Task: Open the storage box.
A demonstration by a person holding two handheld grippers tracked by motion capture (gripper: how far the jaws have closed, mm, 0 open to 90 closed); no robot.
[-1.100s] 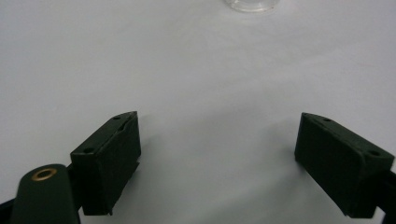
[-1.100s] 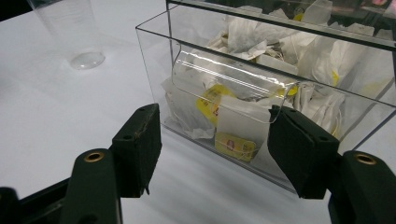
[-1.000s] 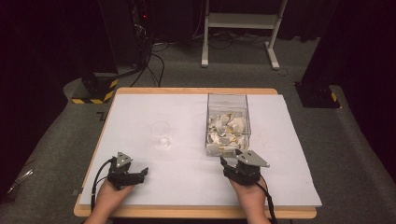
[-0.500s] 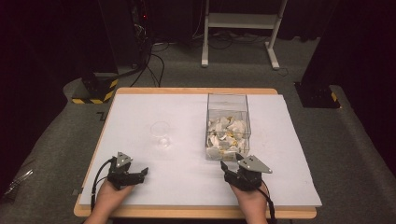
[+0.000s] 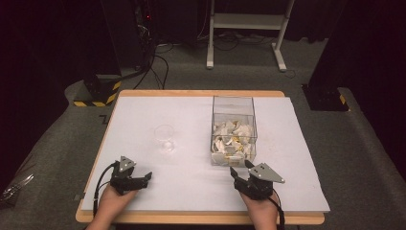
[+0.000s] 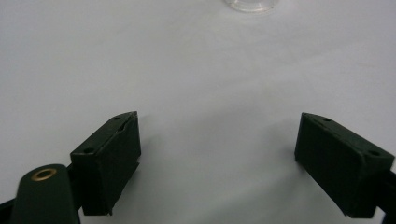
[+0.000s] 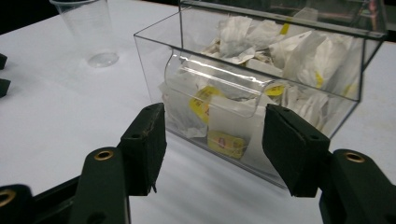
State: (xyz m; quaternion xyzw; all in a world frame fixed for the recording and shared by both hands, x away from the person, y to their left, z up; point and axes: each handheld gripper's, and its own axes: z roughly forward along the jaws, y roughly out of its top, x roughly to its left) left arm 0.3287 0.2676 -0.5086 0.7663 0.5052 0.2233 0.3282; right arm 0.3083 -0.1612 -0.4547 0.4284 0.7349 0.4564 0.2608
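Dark floor and black drapes ring my white worktop [image 5: 143, 120], with a white metal stand [image 5: 249, 28] and loose cables behind it. From above, my left gripper [image 5: 143, 178] rests near the front edge, jaws apart on nothing; a clear plastic cup [image 5: 164, 138] stands well ahead of it. My right gripper [image 5: 241, 173] sits just before the clear box [image 5: 233, 129] of tea bags [image 5: 232, 139].

Along my left jaws I see bare white surface between them and the cup's base [image 6: 250, 4] far ahead.

Along my right jaws, which have just been closing with nothing between them, the box's curved front opening [image 7: 215, 88] faces me, yellow-tagged bags [image 7: 261, 56] packed behind it, the cup [image 7: 88, 30] off to the side.
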